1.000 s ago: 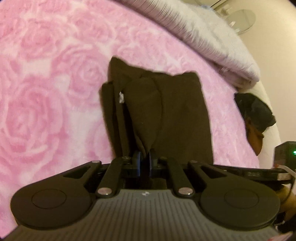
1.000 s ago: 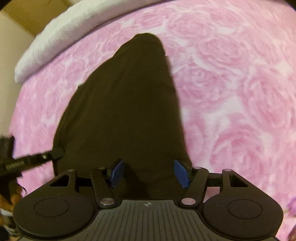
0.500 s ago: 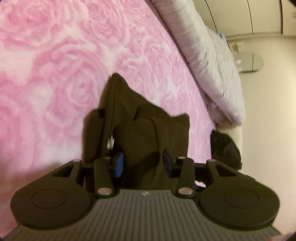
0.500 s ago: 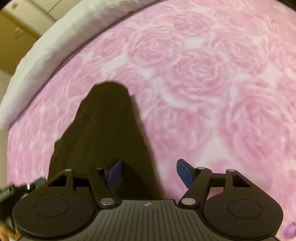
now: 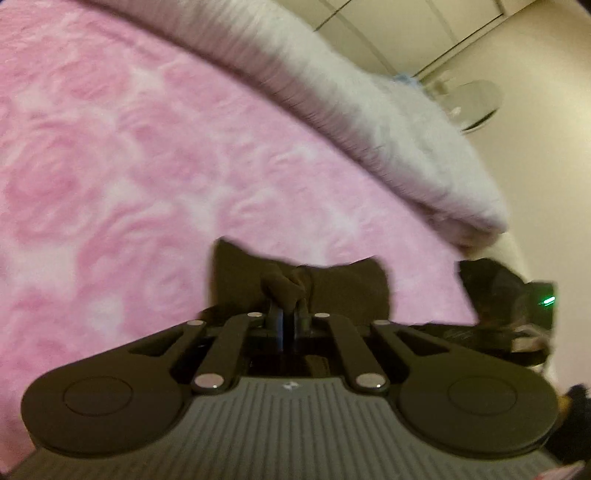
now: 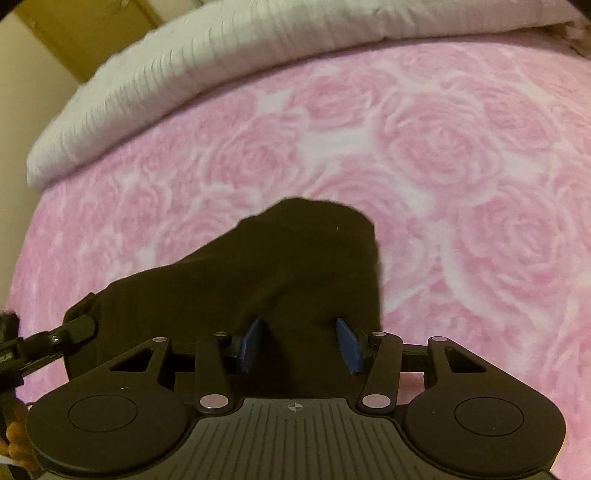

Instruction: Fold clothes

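Note:
A dark brown garment (image 5: 332, 288) lies folded on the pink rose blanket (image 5: 129, 166). My left gripper (image 5: 287, 314) is shut on a bunched fold of the garment at its near edge. In the right wrist view the same garment (image 6: 277, 266) lies under my right gripper (image 6: 299, 347), which is open with its blue pads (image 6: 251, 345) straddling the cloth's near edge. The tip of the left gripper (image 6: 74, 328) shows at the garment's left side there.
A rolled white duvet (image 6: 221, 62) runs along the far edge of the bed, also in the left wrist view (image 5: 388, 140). A dark object (image 5: 491, 288) lies at the bed's right edge near the wall. A wooden cupboard (image 6: 92, 33) stands behind.
My left gripper opened half a second ago and has now shut on a bunch of the garment. My right gripper stayed open and moved back over the garment's near edge.

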Motion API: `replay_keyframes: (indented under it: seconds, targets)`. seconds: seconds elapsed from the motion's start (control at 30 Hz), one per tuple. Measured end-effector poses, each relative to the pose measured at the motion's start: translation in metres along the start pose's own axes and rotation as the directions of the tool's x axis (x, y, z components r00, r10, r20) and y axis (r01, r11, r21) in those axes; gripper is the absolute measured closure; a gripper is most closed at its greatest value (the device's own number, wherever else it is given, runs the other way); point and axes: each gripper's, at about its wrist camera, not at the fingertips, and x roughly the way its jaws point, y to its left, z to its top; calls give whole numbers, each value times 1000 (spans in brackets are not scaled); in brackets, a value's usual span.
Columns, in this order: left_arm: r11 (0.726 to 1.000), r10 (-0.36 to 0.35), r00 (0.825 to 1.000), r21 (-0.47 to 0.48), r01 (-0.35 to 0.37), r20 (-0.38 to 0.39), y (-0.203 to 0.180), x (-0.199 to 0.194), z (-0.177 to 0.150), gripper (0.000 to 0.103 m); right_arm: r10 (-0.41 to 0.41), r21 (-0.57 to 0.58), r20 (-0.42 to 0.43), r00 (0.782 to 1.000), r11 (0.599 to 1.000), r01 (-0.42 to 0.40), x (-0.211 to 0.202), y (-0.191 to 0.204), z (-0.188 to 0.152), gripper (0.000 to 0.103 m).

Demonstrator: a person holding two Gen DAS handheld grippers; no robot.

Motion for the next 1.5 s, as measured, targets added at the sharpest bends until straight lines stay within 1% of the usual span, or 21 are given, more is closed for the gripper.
replay_keyframes:
  seconds: [0.1,0.2,0.27,0.33,0.37,0.43,0.53,0.6,0.77,0.83,0.9,0.93,1.07,1.17,1.23,1.3,1.33,1.37,1.4,1.43,1.5]
  targets:
    - [999,47,999,-1,-47,9,8,-1,-4,101,38,-42,-3,999,998,-38,4,7,-2,53]
    - [994,99,994,48,-97,-52,8,22,-2,100,2,-104,-6,1000,995,-2,13,14,-6,53]
    - [989,124,987,96,-114,-103,8,41,2,98,-15,-85,6,1000,996,15,17,10,-7,52]
    - [990,120,986,86,-110,-120,8,43,9,93,-21,-42,33,999,999,22,8,5,-6,52]
    - [990,130,984,74,-122,-118,9,38,12,90,-35,-34,56,998,999,37,-1,4,-7,51]
    - [989,150,985,14,-149,-83,15,14,10,78,-56,-31,110,992,998,59,-24,0,-11,38]
    - [984,162,986,-70,-165,-40,19,-26,3,78,-47,-1,125,991,999,48,-60,-10,-27,34]
    - [988,140,990,-67,-142,-27,6,-58,-9,78,-48,1,99,994,999,48,-83,-10,-46,34]
    - [982,118,988,160,-101,-99,-59,-85,-55,78,-23,-97,47,999,995,28,-108,7,-107,35]
    - [980,145,980,156,-123,-135,-66,-88,-75,79,-60,-138,32,998,988,64,-109,16,-129,35]
    - [985,172,971,62,-164,-168,-53,-98,-92,81,-58,-94,16,998,994,59,-112,12,-144,34]
    - [986,165,967,-1,-168,-193,-44,-105,-101,80,-51,-54,7,999,997,51,-115,7,-151,34]
    - [975,141,957,-131,-178,-254,-25,-118,-126,74,-36,47,-19,999,998,37,-123,-11,-169,34]
    - [953,88,967,-264,-151,-238,-9,-114,-136,74,4,116,-20,1000,993,-1,-120,-17,-175,34]
    - [937,52,978,-329,-117,-201,1,-110,-140,81,28,163,-28,999,986,-23,-114,-21,-176,34]
    - [937,18,986,-342,-74,-164,5,-111,-141,101,42,200,-37,998,979,-33,-107,-25,-179,35]
    - [943,7,988,-327,-58,-155,4,-113,-142,101,37,210,-39,999,977,-28,-106,-26,-180,35]
    - [958,24,983,-279,-74,-180,3,-113,-144,102,12,208,-46,999,978,-2,-106,-27,-182,39]
    - [969,42,978,-229,-90,-205,1,-114,-146,102,-15,193,-60,998,981,26,-106,-27,-184,55]
    - [977,63,971,-183,-106,-229,0,-114,-148,101,-42,180,-74,996,982,55,-105,-28,-186,62]
    - [977,101,961,-156,-145,-257,8,-108,-153,101,-70,169,-97,993,982,85,-101,-33,-191,63]
